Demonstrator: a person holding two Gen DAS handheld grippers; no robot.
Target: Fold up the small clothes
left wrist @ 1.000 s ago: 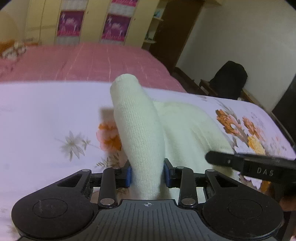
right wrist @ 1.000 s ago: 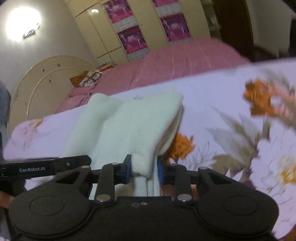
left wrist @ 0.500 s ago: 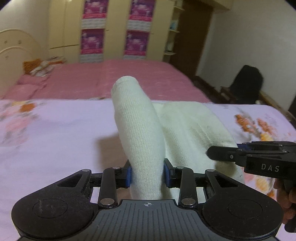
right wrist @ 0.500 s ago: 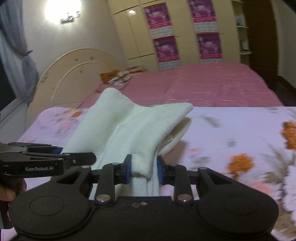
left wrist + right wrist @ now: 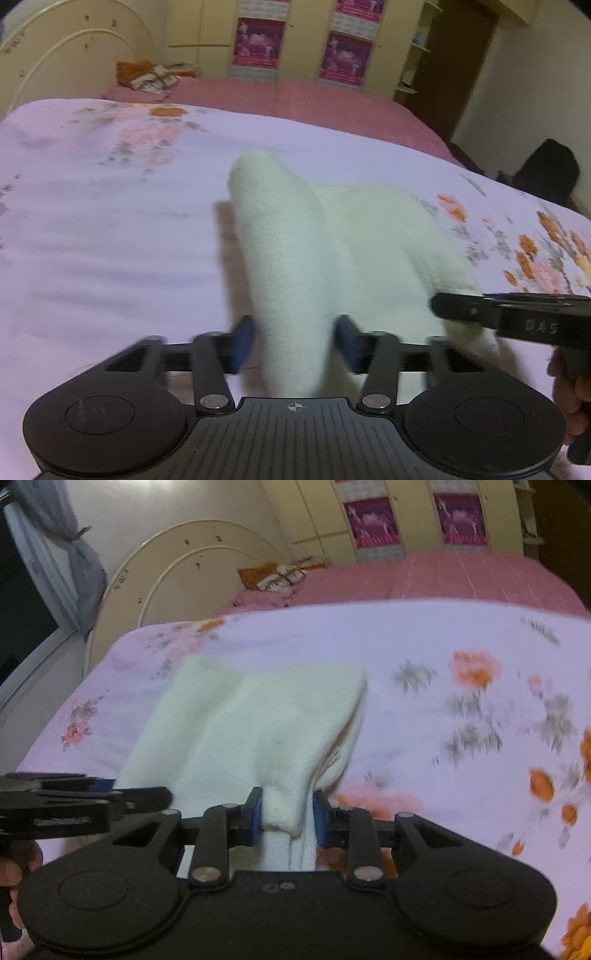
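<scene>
Now the left lets go

Left hand-held gripper [image 5: 293, 341] has just spread; its blue pads stand clear of the cream knit garment [image 5: 332, 254], pinched half a second ago. Only the right wrist view shows the right hand-held gripper [image 5: 287, 818] clamping a folded corner. Garment lies on the floral bed sheet [image 5: 110, 240].

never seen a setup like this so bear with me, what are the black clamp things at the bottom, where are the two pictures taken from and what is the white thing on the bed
Each black clamp is a hand-held two-finger gripper with a camera looking along its fingers, so each picture is one gripper's own view.

The left gripper has just been opening; its blue pads stand apart from the cream knit garment between them. The right gripper is shut on another edge of the same garment.

The garment lies on a floral bedsheet, a pink bedspread behind it.
</scene>
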